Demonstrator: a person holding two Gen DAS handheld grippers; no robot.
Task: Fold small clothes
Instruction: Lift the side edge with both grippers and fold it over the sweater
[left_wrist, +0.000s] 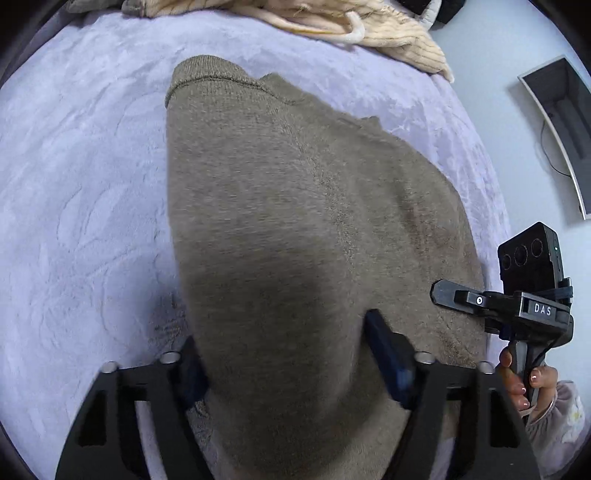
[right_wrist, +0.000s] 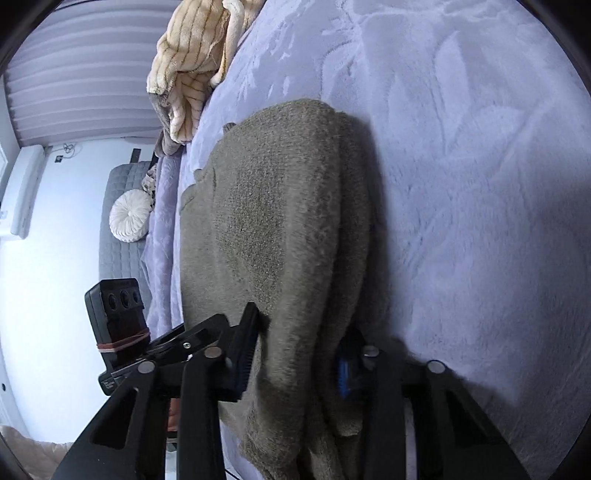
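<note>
Bed (left_wrist: 74, 184): its lilac plush cover fills most of both views. The pile looks grippy, so I judge a dragged fold would catch and bunch rather than slide.
Brown knit garment (left_wrist: 295, 206): runs from the bottom centre of the left wrist view up to a ribbed edge at the upper middle. In the right wrist view it hangs in doubled layers through the centre. Part of it seems lifted off the bed, so the loose layers could slip out of line and leave a crooked fold.
Cream striped fabric (left_wrist: 388, 37): heaped at the top of the left wrist view, apart from the brown piece. A long sweep toward it might snag it.
Left gripper (left_wrist: 284, 354): jaws partly apart with the garment's near end filling the gap. Whether the pads really pinch it I cannot tell, since cloth hides the left finger. A weak hold would drop that end.
Right gripper (right_wrist: 295, 354): jaws narrowed on a thick bunch of the same garment. Uneven layers between the pads could let one ply slide free.
</note>
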